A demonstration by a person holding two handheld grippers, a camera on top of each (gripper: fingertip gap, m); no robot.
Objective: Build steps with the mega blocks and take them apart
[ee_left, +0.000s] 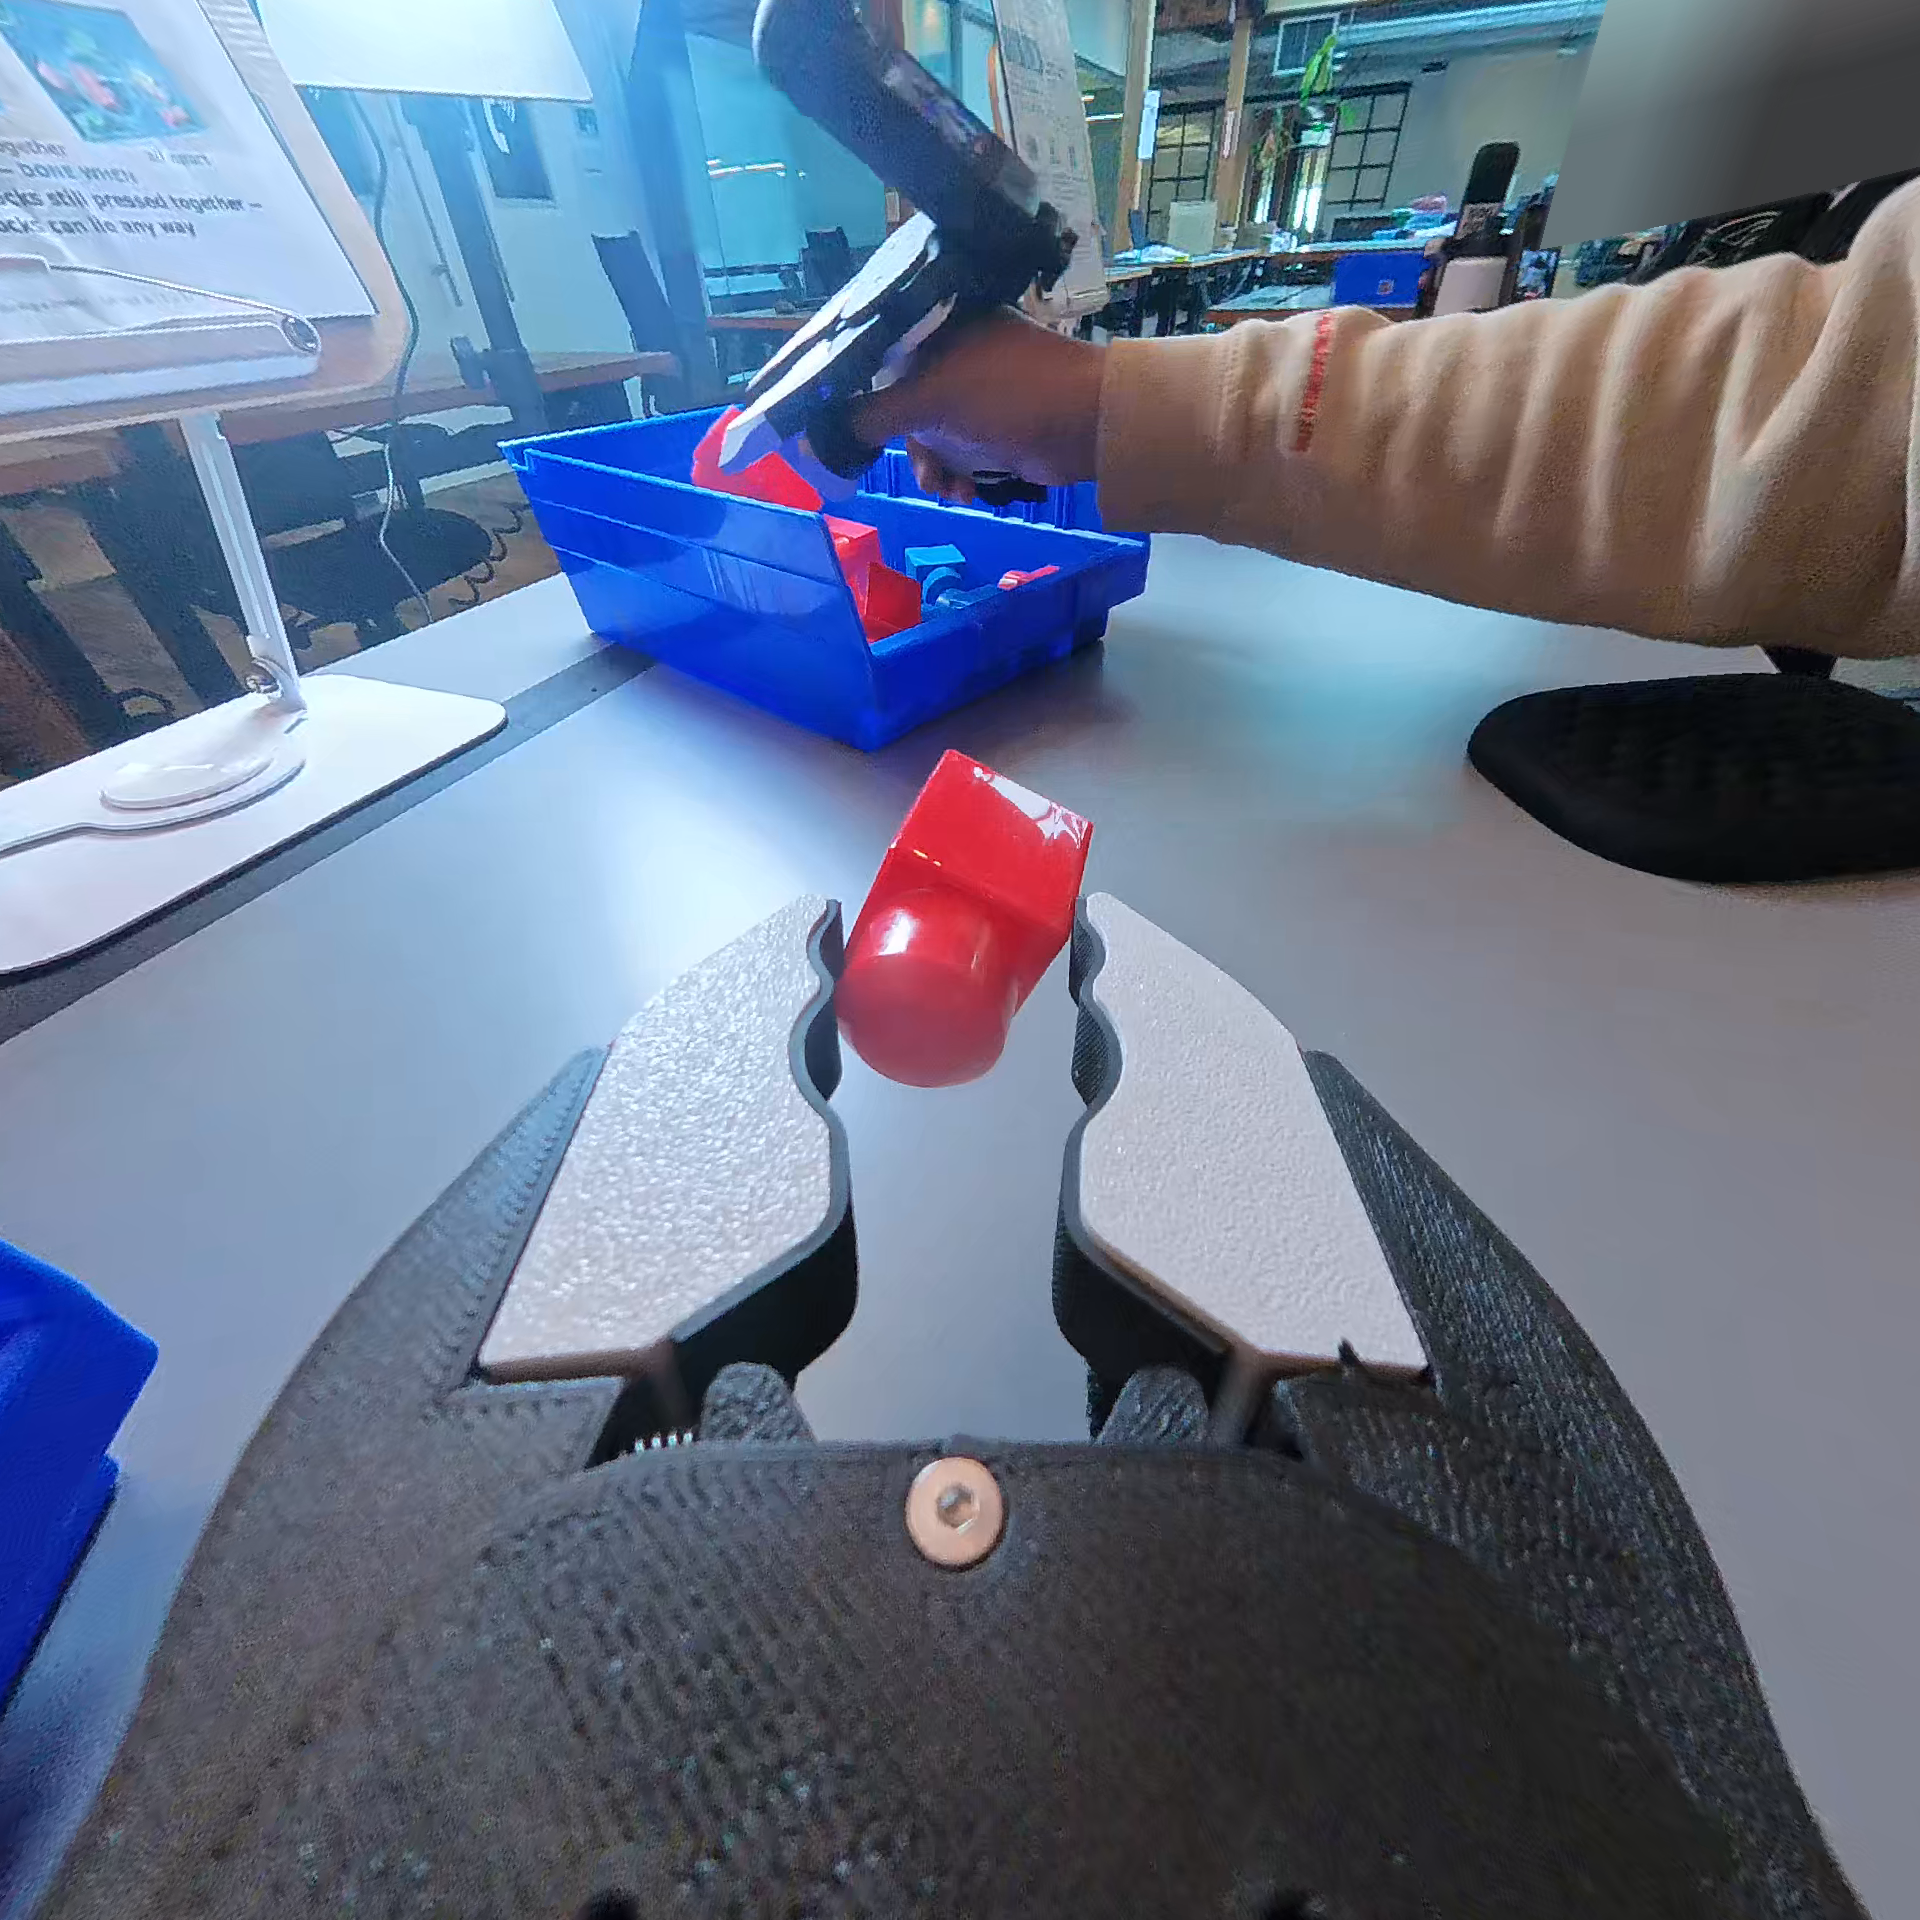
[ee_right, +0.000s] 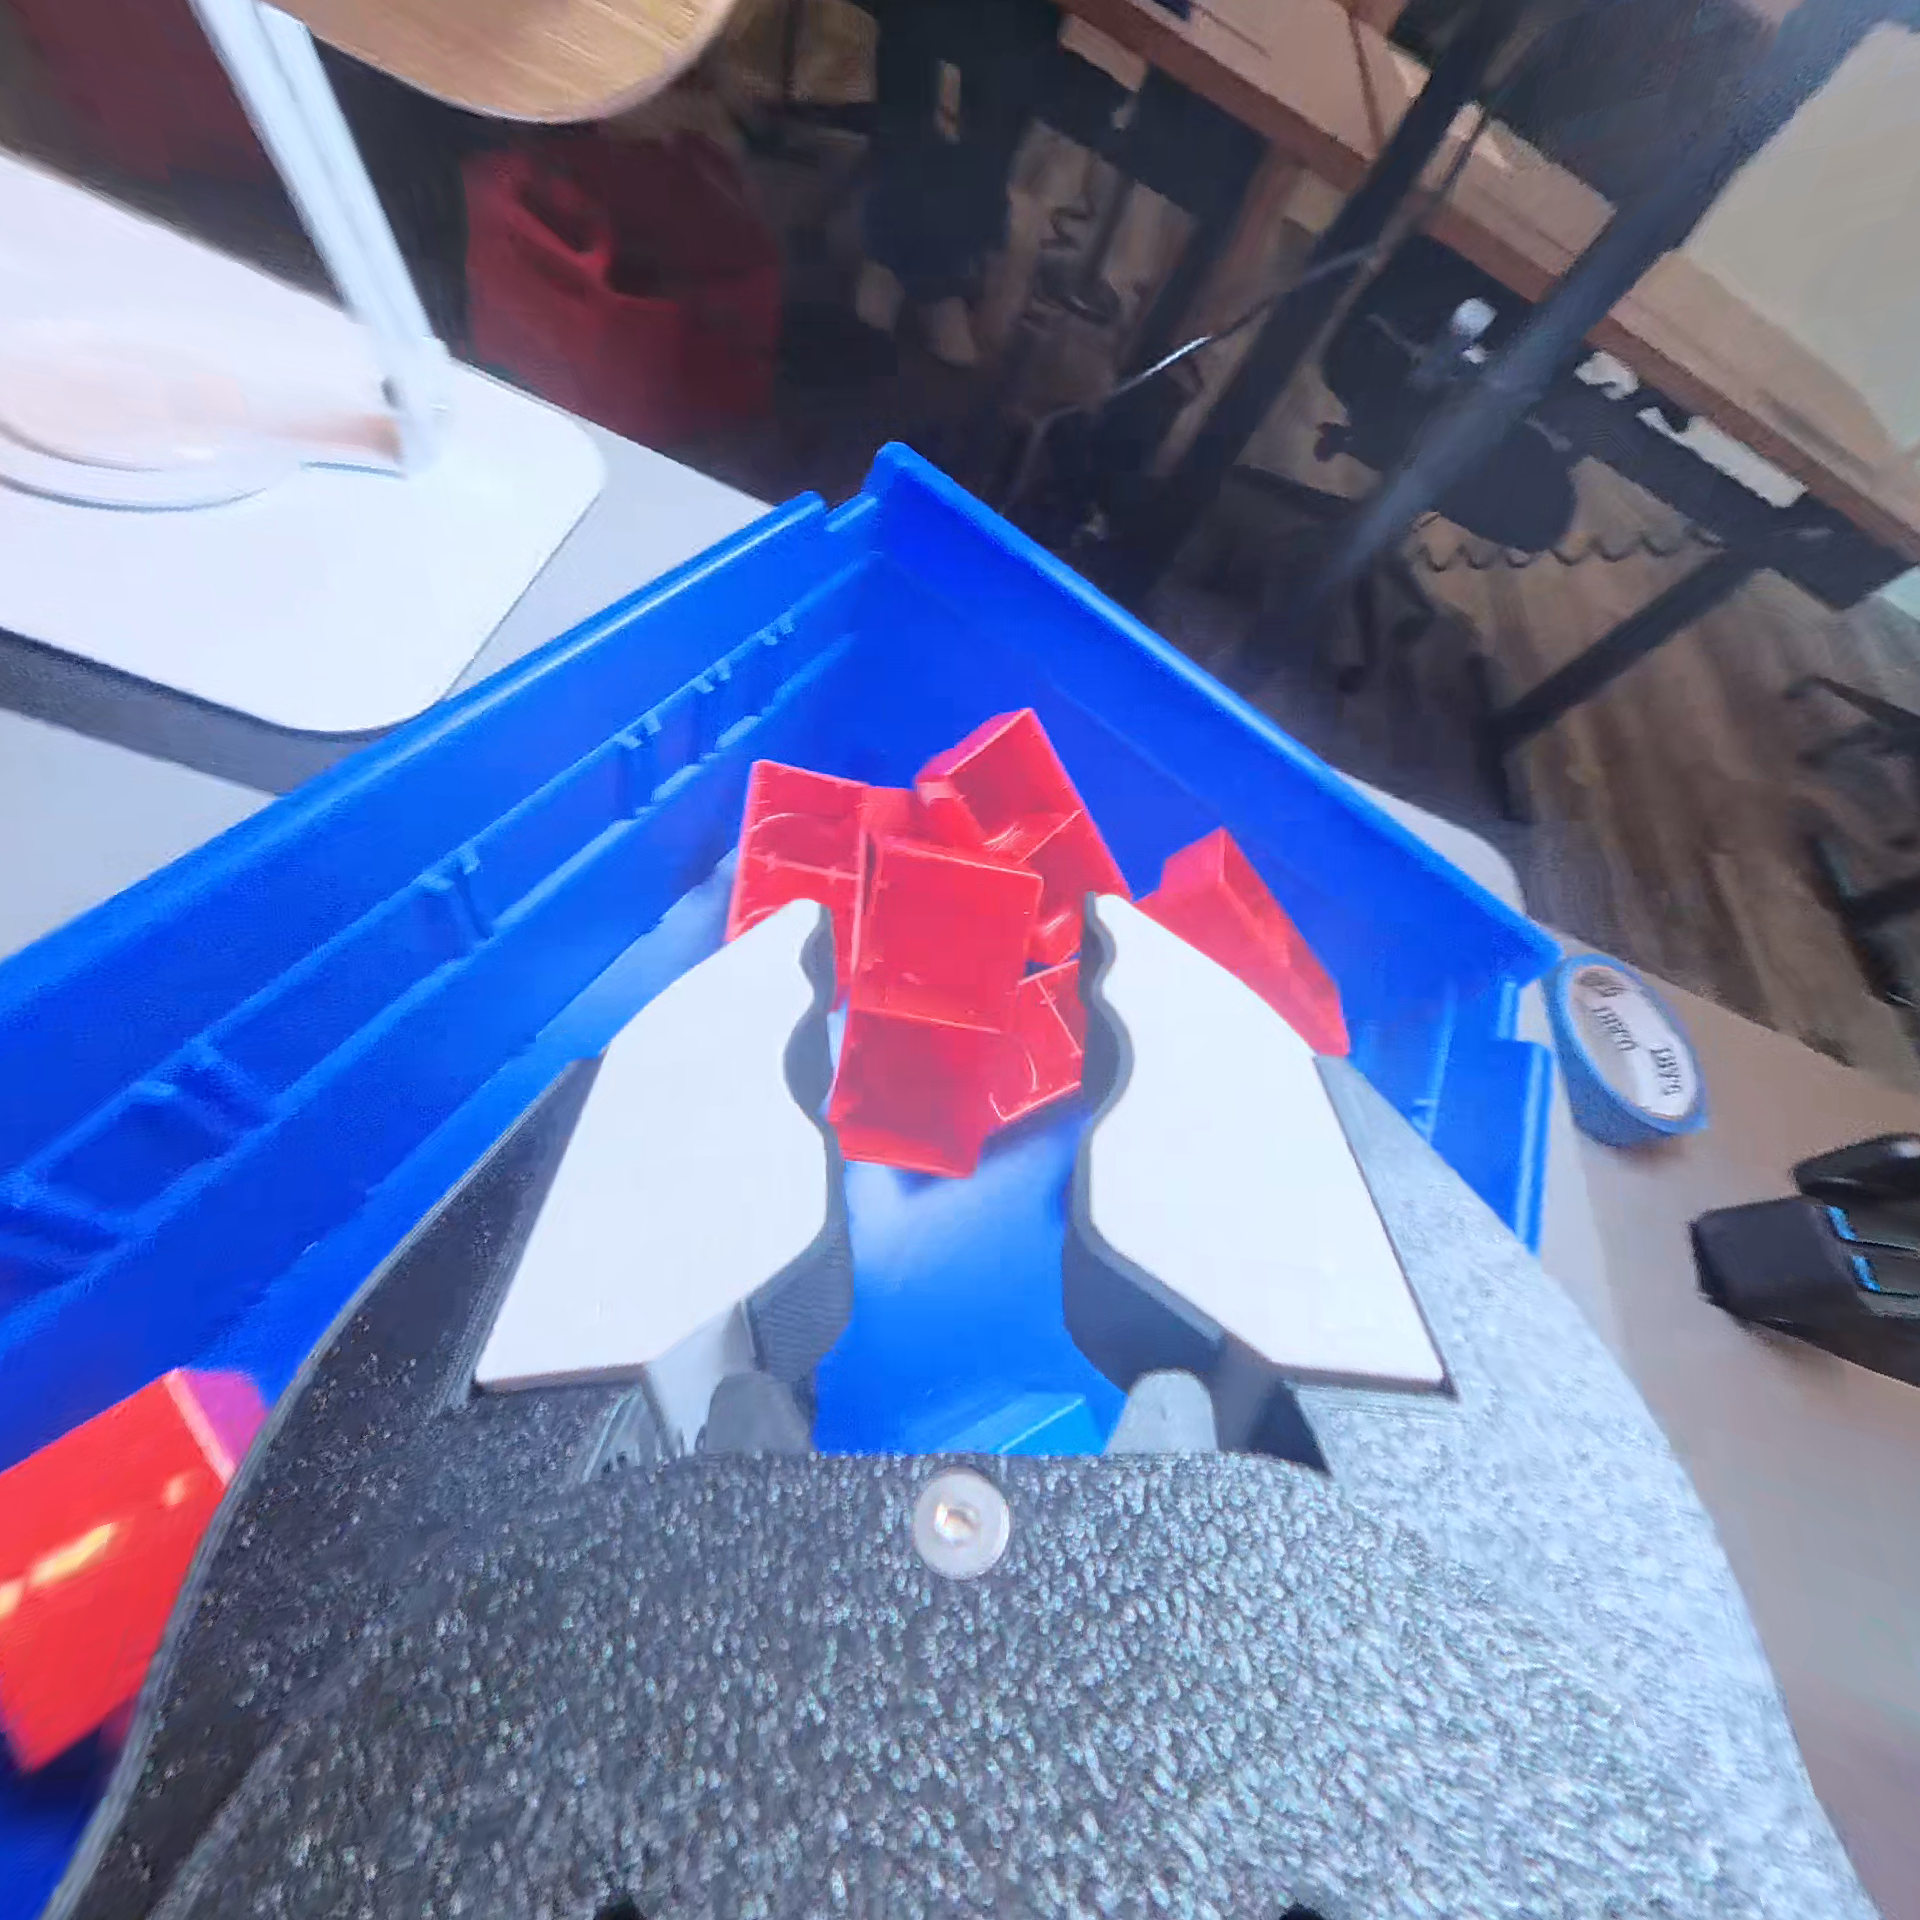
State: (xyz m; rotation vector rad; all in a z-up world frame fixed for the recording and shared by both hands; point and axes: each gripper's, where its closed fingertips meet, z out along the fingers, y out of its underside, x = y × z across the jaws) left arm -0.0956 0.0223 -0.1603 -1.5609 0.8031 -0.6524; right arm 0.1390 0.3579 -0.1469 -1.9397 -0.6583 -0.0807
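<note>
Left gripper (ee_left: pixel 951 997) brackets 1 red block (ee_left: pixel 966 914) lying on the table (ee_left: pixel 1351 1039); the jaws are parted, with no squeeze evident.
Right gripper (ee_right: pixel 951 997) dips into the blue bin (ee_right: pixel 416 831), its jaws spread around a red block cluster (ee_right: pixel 935 987), likely fetching more stock for the steps.

A block (ee_left: pixel 961 914) lies on its side on the table (ee_left: pixel 1351 1039), between the fingers of the left gripper (ee_left: pixel 951 935). Behind it, toward the table's far edge, stands a bin (ee_left: pixel 727 613) with more blocks (ee_right: pixel 935 977) piled in its far corner. The right gripper (ee_right: pixel 951 935) reaches into the bin over that pile. A stand's base (ee_left: pixel 208 790) sits left of the bin, a tape roll (ee_right: pixel 1626 1044) just beside its right wall.
</note>
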